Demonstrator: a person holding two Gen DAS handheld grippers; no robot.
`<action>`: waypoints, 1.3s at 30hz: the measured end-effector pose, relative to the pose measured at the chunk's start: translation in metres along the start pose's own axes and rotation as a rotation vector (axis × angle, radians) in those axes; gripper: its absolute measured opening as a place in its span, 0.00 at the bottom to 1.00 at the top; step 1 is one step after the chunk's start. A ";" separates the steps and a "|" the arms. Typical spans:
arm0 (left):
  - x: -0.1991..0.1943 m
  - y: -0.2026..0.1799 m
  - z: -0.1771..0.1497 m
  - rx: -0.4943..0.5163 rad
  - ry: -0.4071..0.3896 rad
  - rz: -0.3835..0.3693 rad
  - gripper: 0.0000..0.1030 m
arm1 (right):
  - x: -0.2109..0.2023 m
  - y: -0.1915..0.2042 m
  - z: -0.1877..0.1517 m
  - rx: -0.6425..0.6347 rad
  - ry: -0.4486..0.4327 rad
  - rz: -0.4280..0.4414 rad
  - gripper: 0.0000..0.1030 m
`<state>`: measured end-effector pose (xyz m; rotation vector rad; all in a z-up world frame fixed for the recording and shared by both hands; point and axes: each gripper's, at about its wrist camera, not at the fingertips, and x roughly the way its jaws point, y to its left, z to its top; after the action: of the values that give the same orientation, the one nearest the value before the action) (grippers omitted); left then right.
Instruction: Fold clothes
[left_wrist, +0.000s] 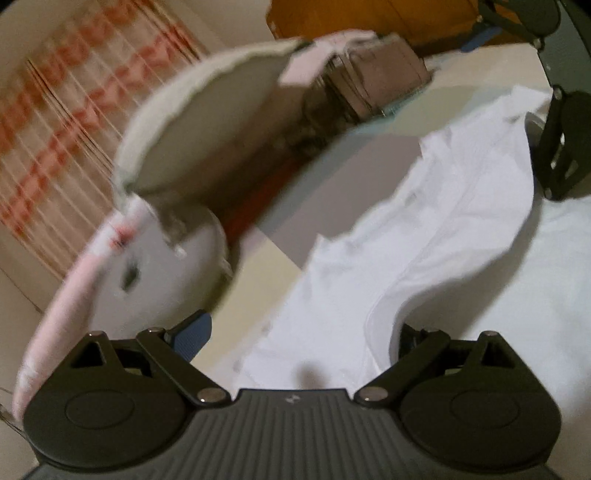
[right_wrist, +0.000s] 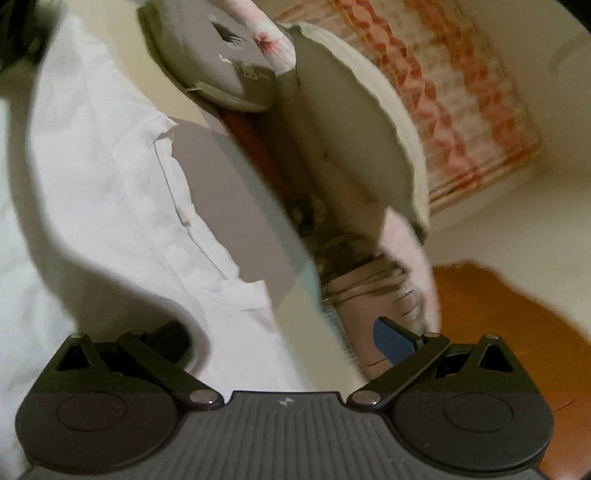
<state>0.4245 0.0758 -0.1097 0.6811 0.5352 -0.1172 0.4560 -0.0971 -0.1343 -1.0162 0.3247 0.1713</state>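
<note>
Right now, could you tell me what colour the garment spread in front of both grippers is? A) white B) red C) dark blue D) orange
A: the garment lying on the surface shows as plain white cloth in both wrist views, with a stitched hem visible from the right wrist.

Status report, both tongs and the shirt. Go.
Both tongs open wide, left, right. White shirt crumpled between them, ungripped, unfolded. Pillows crowd the far edge.
</note>
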 end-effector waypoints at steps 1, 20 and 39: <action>0.002 0.001 -0.001 -0.015 0.013 -0.015 0.93 | 0.002 -0.006 -0.001 0.033 0.010 0.030 1.00; -0.101 0.028 -0.055 -0.128 0.042 -0.243 0.92 | -0.091 -0.077 -0.090 0.332 0.062 0.394 1.00; -0.080 0.018 -0.070 0.080 0.082 -0.180 0.92 | -0.088 -0.048 -0.057 0.355 -0.016 0.446 1.00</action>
<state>0.3305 0.1284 -0.1045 0.7171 0.6733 -0.2814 0.3770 -0.1700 -0.0930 -0.5795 0.5441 0.5061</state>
